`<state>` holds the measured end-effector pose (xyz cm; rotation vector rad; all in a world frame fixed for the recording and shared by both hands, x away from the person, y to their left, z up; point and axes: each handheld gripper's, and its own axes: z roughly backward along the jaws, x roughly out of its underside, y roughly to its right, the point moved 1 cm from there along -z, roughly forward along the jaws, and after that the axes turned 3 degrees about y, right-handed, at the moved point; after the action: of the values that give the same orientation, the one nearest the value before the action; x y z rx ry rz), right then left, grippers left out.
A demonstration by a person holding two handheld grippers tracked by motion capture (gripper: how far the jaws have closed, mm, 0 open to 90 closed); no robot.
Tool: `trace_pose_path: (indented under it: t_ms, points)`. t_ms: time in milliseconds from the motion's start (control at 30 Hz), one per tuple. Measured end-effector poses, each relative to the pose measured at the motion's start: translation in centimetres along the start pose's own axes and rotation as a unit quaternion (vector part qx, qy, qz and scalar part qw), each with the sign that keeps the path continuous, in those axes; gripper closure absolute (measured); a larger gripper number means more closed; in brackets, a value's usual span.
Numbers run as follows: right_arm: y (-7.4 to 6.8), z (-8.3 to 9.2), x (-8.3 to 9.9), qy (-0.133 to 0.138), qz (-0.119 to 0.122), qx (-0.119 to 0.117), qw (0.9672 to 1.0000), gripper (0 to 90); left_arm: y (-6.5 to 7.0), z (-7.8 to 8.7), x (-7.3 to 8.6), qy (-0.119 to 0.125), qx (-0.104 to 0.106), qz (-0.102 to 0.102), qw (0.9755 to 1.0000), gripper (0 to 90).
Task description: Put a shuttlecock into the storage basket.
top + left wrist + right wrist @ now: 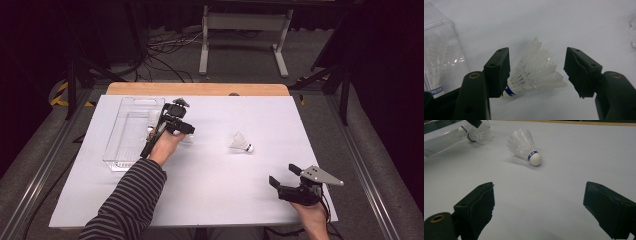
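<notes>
Lying between the left gripper's (537, 72) open jaws, a shuttlecock (534, 72) touches one.

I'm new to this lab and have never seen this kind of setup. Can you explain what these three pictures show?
A person sits at a table covered in white and holds a hand-operated gripper in each hand. One picture looks down from above. The other two come from small cameras riding on each gripper, looking along its two black fingers.

The left gripper is by a clear plastic box. In its own view a white shuttlecock lies on the table between the fingers; one finger is at its base, the other stands apart, so it is not gripped yet.

The right gripper rests near the table's front edge, fingers open and holding nothing. A second shuttlecock lies in the middle of the table.
</notes>
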<state>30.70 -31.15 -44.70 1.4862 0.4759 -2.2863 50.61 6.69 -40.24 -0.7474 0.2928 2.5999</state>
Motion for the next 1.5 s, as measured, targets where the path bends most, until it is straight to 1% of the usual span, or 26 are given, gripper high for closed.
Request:
trace_pose_path:
  t_ms: [200,300,500,667,1033,1200,1233,1267,1333,1400,1467,1500]
  points:
    - [0.01,0.00,0.01,0.001,0.000,-0.001,1.0000,10.8,0.02,-0.29,0.04,-0.007,0.000,0.000,1.0000,40.6]
    - [0.00,0.00,0.00,0.000,0.000,0.000,1.0000,10.8,-0.04,-0.30,0.08,-0.010,0.001,0.002,0.9999,42.9]
    - [0.00,-0.01,0.01,0.000,0.000,-0.001,1.0000,10.8,-0.03,-0.38,0.15,-0.015,0.004,-0.002,0.9999,48.1]
    - [0.01,0.00,0.02,0.001,0.000,-0.001,1.0000,10.8,0.13,-0.53,0.20,-0.019,0.007,-0.008,0.9998,52.9]
    - [-0.02,0.00,0.00,0.000,0.000,-0.001,1.0000,10.9,0.19,-0.58,0.34,-0.025,0.003,-0.021,0.9995,64.6]
    - [-0.04,0.00,0.01,-0.001,0.000,-0.001,1.0000,10.9,0.27,-0.71,0.37,-0.028,-0.001,-0.033,0.9991,69.2]
    - [-0.05,-0.01,0.01,-0.001,0.001,-0.001,1.0000,10.9,0.28,-0.65,0.37,-0.024,0.005,-0.032,0.9992,71.7]
    - [-0.05,-0.02,0.02,-0.002,0.001,-0.002,1.0000,10.9,0.31,-0.56,0.32,-0.023,0.005,-0.033,0.9992,74.7]
    - [-0.02,-0.06,0.04,-0.002,0.003,-0.001,1.0000,10.9,0.40,-0.60,0.32,-0.027,0.005,-0.039,0.9989,76.4]
    - [-0.03,-0.03,0.03,-0.002,0.001,-0.002,1.0000,10.9,0.45,-0.70,0.38,-0.031,0.008,-0.040,0.9987,78.3]
    - [-0.06,-0.01,0.02,-0.002,0.001,-0.002,1.0000,10.9,0.56,-0.71,0.38,-0.033,0.008,-0.040,0.9986,80.7]
    - [-0.05,-0.01,0.02,-0.002,0.001,-0.002,1.0000,10.9,0.59,-0.75,0.35,-0.030,0.010,-0.044,0.9985,82.1]
